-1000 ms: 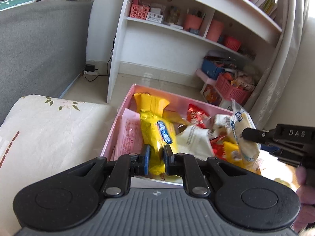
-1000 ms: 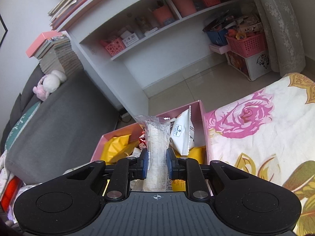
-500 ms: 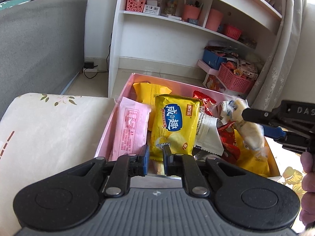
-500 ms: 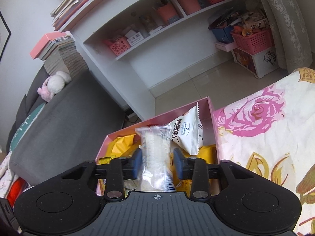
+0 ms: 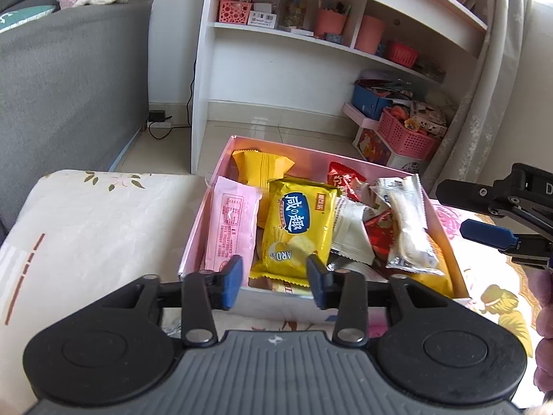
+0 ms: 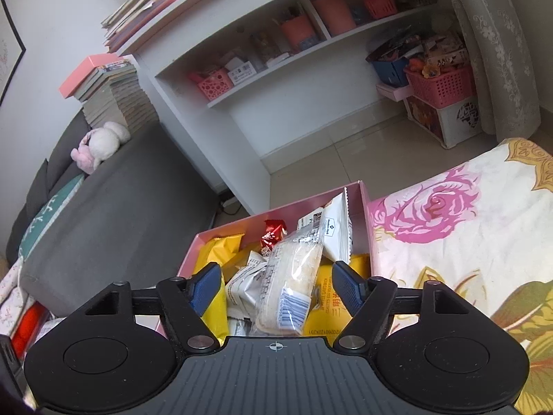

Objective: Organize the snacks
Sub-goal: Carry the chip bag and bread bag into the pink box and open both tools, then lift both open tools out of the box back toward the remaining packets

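Note:
A pink box (image 5: 193, 242) on the floral cloth holds several snack packs. A yellow chip pack (image 5: 297, 228) lies in it beside a pink pack (image 5: 230, 224). A clear-wrapped cream bar (image 5: 409, 228) lies on the right side of the pile; it also shows in the right wrist view (image 6: 292, 276). My left gripper (image 5: 273, 282) is open and empty at the box's near edge. My right gripper (image 6: 276, 285) is open, with the cream bar lying loose between its jaws on the pile. The right gripper also shows in the left wrist view (image 5: 484, 214).
A white shelf unit (image 5: 311, 38) with pink bins stands behind the box. A grey sofa (image 5: 69, 79) is to the left. Pink baskets (image 5: 411, 131) sit on the floor by a curtain (image 5: 484, 103). The floral cloth (image 6: 466, 242) spreads to the right.
Both grippers opened. The left let go of the yellow chip pack, which now lies in the box. The right let go of the cream bar, which dropped onto the pile.

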Available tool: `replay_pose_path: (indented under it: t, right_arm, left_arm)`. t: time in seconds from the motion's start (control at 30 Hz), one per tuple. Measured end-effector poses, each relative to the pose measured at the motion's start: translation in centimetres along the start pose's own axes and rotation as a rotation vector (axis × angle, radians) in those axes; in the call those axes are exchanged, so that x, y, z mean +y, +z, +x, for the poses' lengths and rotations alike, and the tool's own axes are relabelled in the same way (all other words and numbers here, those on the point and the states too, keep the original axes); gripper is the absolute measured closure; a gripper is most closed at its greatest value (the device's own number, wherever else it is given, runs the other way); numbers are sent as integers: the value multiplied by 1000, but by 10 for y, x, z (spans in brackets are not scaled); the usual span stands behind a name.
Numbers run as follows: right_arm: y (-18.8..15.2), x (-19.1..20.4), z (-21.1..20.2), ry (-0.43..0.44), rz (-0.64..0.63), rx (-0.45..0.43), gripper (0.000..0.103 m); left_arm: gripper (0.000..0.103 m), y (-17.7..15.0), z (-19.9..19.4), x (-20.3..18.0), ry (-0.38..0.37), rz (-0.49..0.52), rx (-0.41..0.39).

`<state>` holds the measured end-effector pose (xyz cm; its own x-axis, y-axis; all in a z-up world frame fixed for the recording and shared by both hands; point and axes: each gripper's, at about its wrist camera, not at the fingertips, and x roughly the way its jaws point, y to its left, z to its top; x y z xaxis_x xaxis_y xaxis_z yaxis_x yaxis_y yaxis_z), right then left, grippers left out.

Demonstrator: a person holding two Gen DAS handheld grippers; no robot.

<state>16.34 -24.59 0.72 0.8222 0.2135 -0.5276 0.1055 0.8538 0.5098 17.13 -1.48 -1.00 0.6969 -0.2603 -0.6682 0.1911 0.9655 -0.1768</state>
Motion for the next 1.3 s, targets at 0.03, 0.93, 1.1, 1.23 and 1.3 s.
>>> replay_pose_path:
  t: [0.03, 0.93, 1.1, 1.23, 1.3]
  right_arm:
    - [0, 1, -3, -7, -7, 2, 27]
    - [-72, 21, -67, -132, -212, 95, 2]
    - [-93, 22, -61, -152, -346, 108, 2]
    - [-112, 21, -49, -165, -471, 145, 2]
    - [-121, 21, -44, -150, -531, 172, 2]
  left_arm:
    - [56, 0, -4, 0, 0, 4, 1]
    - [0, -41, -59, 55, 122, 50, 2]
    - [1, -56, -44, 70, 90, 109, 19]
    - [1, -67, -30, 76, 29, 181, 58]
    - [1, -72, -25, 80, 2, 202, 82]
